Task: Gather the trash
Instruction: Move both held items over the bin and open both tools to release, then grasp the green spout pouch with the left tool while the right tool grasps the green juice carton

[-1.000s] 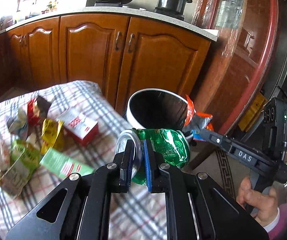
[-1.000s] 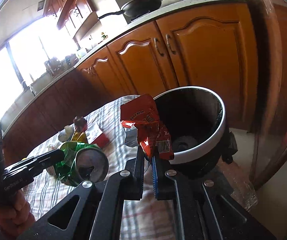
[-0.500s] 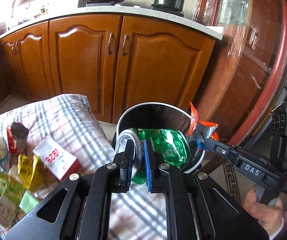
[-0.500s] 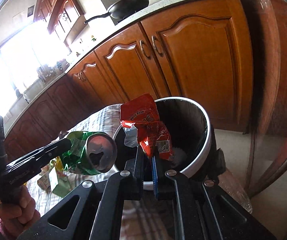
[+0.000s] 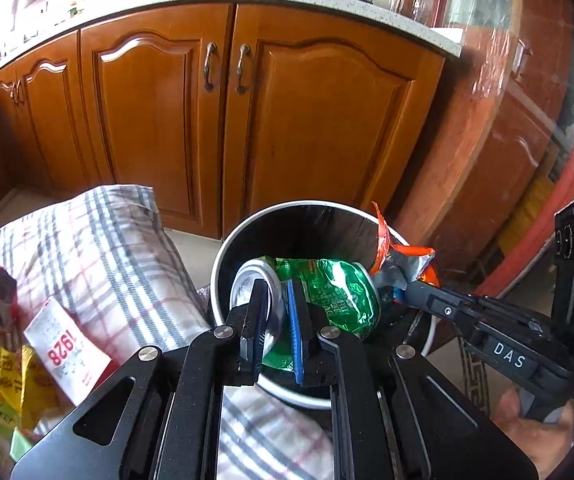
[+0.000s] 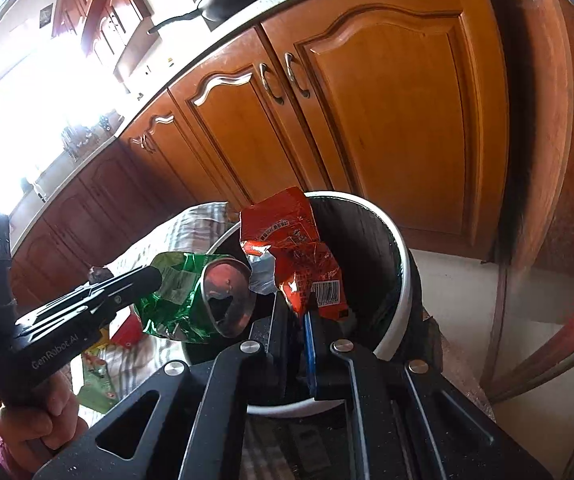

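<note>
We've got the left tool (image 5: 275, 300) clamped on the crushed green can (image 5: 327, 292), the right tool (image 6: 295, 316) pinching the red wrapper (image 6: 287, 240), both over the bin (image 5: 223, 248) at 12 o'clock, ready to drop.

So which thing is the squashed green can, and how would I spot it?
Find the round bin with the white rim beside the checked tablecloth. Over its mouth the left hand-held gripper pinches the crushed green can. Unlike the red wrapper beside it, it is shiny green metal with a silver top.
</note>
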A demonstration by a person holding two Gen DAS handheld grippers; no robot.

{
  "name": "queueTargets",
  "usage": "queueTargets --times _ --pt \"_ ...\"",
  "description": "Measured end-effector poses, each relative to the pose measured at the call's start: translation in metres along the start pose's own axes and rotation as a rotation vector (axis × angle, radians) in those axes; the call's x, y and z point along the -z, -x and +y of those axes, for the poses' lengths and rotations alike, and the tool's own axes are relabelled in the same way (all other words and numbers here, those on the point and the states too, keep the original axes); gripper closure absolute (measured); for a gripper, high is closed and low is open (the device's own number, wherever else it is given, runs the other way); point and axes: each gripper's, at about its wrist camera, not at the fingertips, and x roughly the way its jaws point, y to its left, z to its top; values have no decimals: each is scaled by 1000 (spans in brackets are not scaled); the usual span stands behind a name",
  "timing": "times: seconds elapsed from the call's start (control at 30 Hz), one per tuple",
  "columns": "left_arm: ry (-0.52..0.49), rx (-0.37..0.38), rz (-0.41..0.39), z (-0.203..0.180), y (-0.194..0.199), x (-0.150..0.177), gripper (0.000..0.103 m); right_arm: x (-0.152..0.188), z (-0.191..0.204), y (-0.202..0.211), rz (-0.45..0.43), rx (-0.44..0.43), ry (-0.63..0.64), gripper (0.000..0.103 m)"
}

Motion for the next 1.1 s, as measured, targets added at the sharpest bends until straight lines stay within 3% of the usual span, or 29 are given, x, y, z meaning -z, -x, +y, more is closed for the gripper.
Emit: queueTargets --times 0.23,0.33,0.4,0.47,0.53,0.57,0.7,1.1 --pt "-1 4 32 -5 -13 -4 92 -6 -8 -10 22 26 5 87" --pt "10 -2 34 -2 -10 -3 77 -8 -11 -9 17 26 0 70" --pt "21 -2 23 0 -4 -1 71 -8 -12 -6 6 17 -7 51" --pt "34 3 18 3 5 2 67 -6 -12 -4 -3 10 -12 48" --pt "43 4 1 5 16 6 54 -4 -11 -1 -8 5 -15 46" --pt "43 -4 -15 6 24 9 48 -2 -10 1 -11 -3 -19 38" --pt "41 -14 -53 13 51 27 42 7 0 11 -43 -25 -26 13" --pt "102 -75 -100 64 116 86 38 56 49 28 -34 -90 14 9"
